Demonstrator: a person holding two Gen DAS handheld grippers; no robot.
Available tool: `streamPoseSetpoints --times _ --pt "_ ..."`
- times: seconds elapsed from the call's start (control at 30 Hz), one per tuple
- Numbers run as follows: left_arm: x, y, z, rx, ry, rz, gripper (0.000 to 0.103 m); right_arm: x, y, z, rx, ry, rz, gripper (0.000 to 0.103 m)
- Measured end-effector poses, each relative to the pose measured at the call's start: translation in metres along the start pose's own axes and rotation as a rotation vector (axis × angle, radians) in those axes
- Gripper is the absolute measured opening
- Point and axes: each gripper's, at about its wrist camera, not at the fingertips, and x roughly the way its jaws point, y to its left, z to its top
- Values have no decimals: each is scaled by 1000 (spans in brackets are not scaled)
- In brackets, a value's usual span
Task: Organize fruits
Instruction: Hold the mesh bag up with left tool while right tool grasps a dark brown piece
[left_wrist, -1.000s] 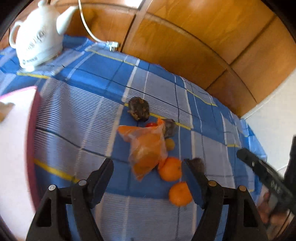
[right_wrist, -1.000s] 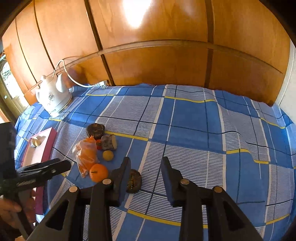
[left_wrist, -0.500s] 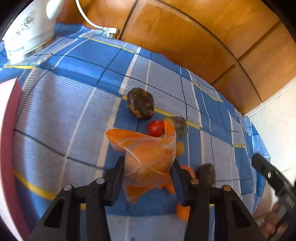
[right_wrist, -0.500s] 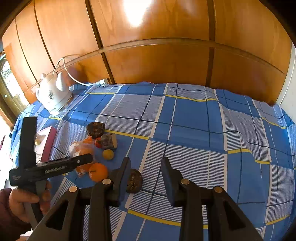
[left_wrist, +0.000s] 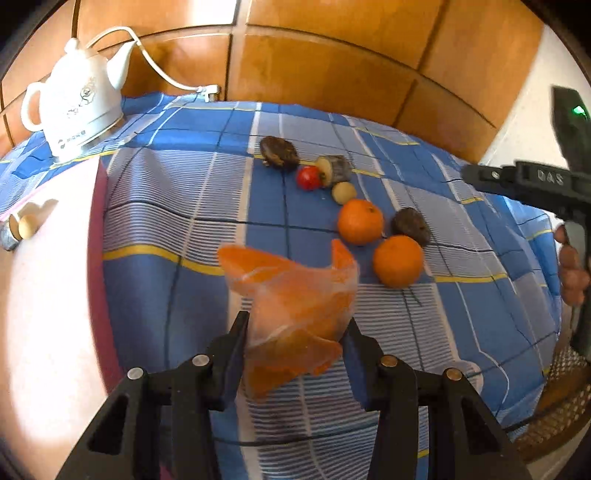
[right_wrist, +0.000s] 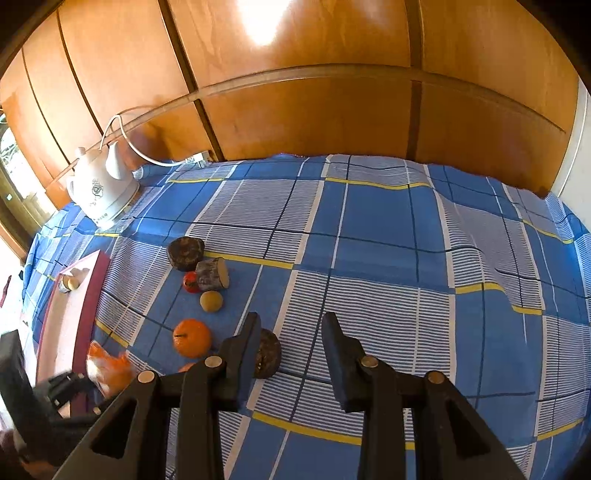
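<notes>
While clamped, bag (left_wrist: 295, 306) sits between left tongs (left_wrist: 295, 343).

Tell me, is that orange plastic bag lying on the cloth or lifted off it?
Lifted. The left claw pinches the orange bag, which hangs crumpled above the blue checked cloth. The two oranges lie loose beside it.

The lower orange (right_wrist: 186, 366) hides behind the right tool's finger (only a sliver shows).
</notes>
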Motion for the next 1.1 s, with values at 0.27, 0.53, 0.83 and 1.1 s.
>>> streamPoseSetpoints --times 0.27,0.53,0.83,1.1 --pt "5 1 -8 2 -19 -8 47 2 7 -2 -11 0 20 33" --pt "4 3 -12 -5 -26 -15 46 12 -1 -4 58 55 105 32" --pt "2 4 -12 -12 -32 -37 46 32 10 -8 38 113 106 36" --pt "3 6 -12 -12 -41 -48 46 41 47 13 -33 91 122 45"
